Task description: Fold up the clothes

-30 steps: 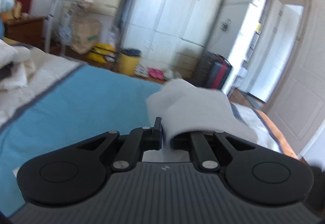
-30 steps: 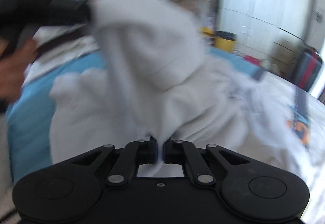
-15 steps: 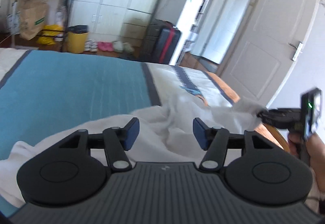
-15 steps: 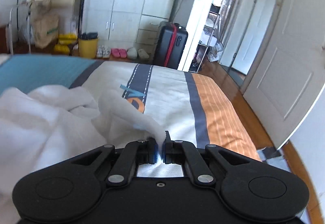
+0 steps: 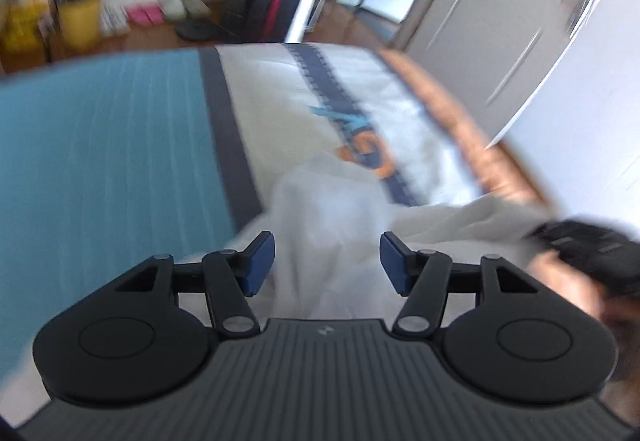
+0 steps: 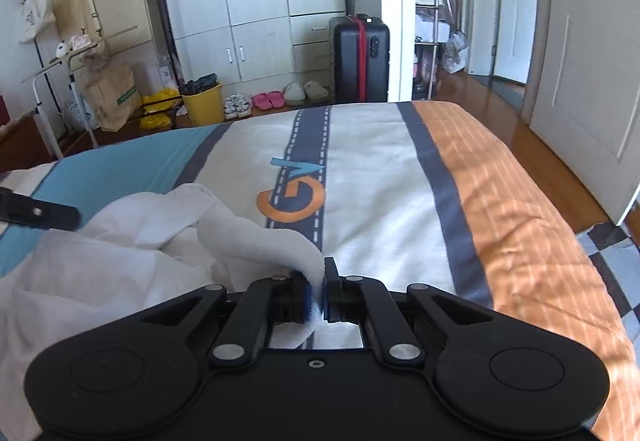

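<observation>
Your left tongs [image 5: 327,263] stand spread and empty above the white garment [image 5: 332,225], which lies crumpled on the bed [image 6: 380,177] near its blue side. Your right tongs [image 6: 316,295], jaws just easing apart, pinch a fold of that garment [image 6: 256,237].

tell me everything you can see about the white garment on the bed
The white garment is soft, thick and fleecy-looking, with no print visible. It lies crumpled in loose folds on the striped bedspread, over its white and blue parts. One rolled edge stretches to the right tongs, whose blue pads pinch it. The left tongs hang open above another part, gripping nothing. What kind of garment it is cannot be told.
</observation>
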Demonstrator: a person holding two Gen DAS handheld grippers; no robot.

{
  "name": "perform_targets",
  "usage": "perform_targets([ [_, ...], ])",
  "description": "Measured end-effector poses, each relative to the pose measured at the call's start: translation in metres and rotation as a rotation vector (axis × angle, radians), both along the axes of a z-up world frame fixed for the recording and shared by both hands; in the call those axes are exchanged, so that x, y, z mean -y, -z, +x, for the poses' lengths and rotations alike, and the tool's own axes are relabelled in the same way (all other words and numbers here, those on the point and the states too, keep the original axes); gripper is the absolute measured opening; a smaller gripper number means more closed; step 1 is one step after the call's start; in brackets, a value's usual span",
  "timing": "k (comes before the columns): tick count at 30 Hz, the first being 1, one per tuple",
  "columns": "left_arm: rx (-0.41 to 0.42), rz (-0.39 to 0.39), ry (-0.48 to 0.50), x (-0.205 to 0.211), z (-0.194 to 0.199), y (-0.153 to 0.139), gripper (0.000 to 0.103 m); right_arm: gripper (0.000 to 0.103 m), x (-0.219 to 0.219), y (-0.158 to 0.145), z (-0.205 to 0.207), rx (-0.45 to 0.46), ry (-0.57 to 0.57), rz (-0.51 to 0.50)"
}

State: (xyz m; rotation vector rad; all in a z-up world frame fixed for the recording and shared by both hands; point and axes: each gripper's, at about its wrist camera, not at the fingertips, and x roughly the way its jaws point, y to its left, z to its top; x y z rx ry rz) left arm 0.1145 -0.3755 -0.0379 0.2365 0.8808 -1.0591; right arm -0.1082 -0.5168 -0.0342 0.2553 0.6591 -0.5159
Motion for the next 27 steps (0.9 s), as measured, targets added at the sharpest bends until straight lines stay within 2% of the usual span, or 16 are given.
perform_targets([
  [1,0.054,0.039,-0.012,0.008,-0.004,0.002,0.059,0.012,-0.001,-0.001,0.001,0.008,-0.013,-0.007],
  [2,0.065,0.059,-0.017,0.013,-0.004,0.004,0.062,0.012,-0.003,-0.002,0.002,0.016,-0.026,-0.013],
  [4,0.037,0.075,-0.018,0.020,0.002,0.010,0.062,0.011,-0.006,-0.004,0.004,0.033,-0.055,-0.023],
  [5,-0.012,0.070,-0.002,0.021,0.005,0.014,0.057,0.011,-0.007,-0.004,0.005,0.042,-0.073,-0.024],
  [6,-0.039,0.063,0.002,0.020,0.006,0.015,0.046,0.011,-0.008,-0.004,0.006,0.048,-0.089,-0.025],
  [7,-0.040,0.060,-0.006,0.017,0.004,0.015,0.020,0.011,-0.008,-0.004,0.007,0.052,-0.097,-0.021],
  [8,-0.041,0.057,-0.014,0.015,0.003,0.015,0.014,0.011,-0.008,-0.003,0.008,0.057,-0.102,-0.015],
  [10,-0.018,0.049,-0.030,0.009,-0.002,0.012,0.011,0.011,-0.006,-0.002,0.010,0.066,-0.111,-0.001],
  [13,0.083,0.041,-0.070,-0.002,-0.014,-0.006,0.009,0.011,-0.003,-0.001,0.009,0.084,-0.099,0.021],
  [16,0.262,0.107,-0.144,-0.016,-0.029,-0.031,0.009,0.011,0.001,-0.002,0.006,0.102,-0.080,0.050],
  [18,0.358,0.109,-0.172,-0.030,-0.040,-0.051,0.009,0.010,0.003,-0.002,0.004,0.109,-0.062,0.074],
  [20,0.405,0.105,-0.203,-0.046,-0.046,-0.066,0.009,0.009,0.003,-0.004,0.001,0.122,-0.053,0.089],
  [25,0.729,0.194,-0.374,-0.079,-0.069,-0.094,0.009,0.009,0.001,-0.012,-0.005,0.170,-0.056,0.085],
  [27,0.764,0.193,-0.444,-0.099,-0.069,-0.107,0.009,0.009,-0.002,-0.013,-0.006,0.174,-0.059,0.076],
])
